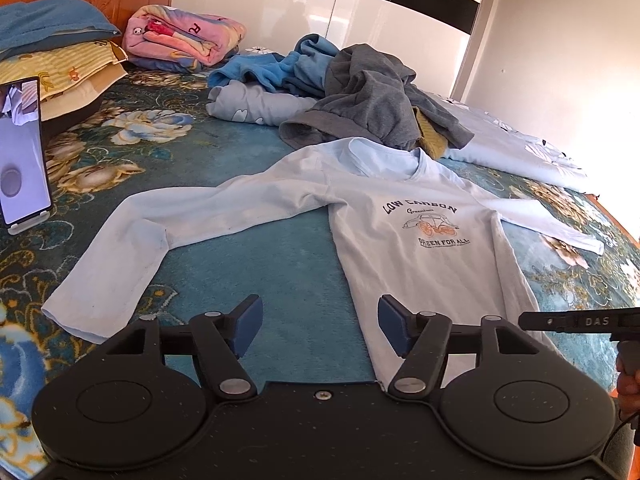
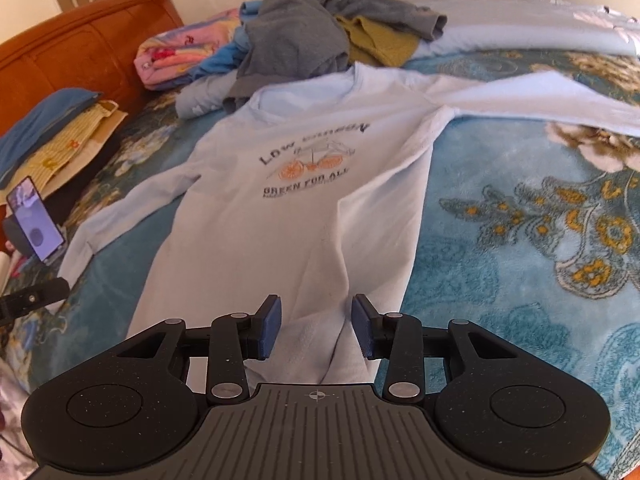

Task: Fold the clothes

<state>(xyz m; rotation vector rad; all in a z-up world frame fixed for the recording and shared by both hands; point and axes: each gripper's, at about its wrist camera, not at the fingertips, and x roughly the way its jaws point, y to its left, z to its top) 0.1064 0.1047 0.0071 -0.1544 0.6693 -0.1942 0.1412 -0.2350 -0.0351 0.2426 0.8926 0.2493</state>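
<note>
Left wrist view: a pale blue long-sleeved shirt (image 1: 420, 216) lies face up on the bed (image 1: 280, 280), print showing, both sleeves spread wide, probably laid out flat for folding.
Shirt position: hem toward the near edge of the bed, collar touching a pile of clothes (image 1: 360, 92) farther back.
Left gripper (image 1: 320, 330): jaws wide apart, holding nothing, hovering by the hem's left corner.
Right gripper (image 2: 316, 328): jaws partly apart over a raised fold of the hem; nothing clamped, contact unclear.
Step, as I judge: about to grasp the hem.
Phone (image 1: 22, 148): propped near the bed's left edge.
</note>
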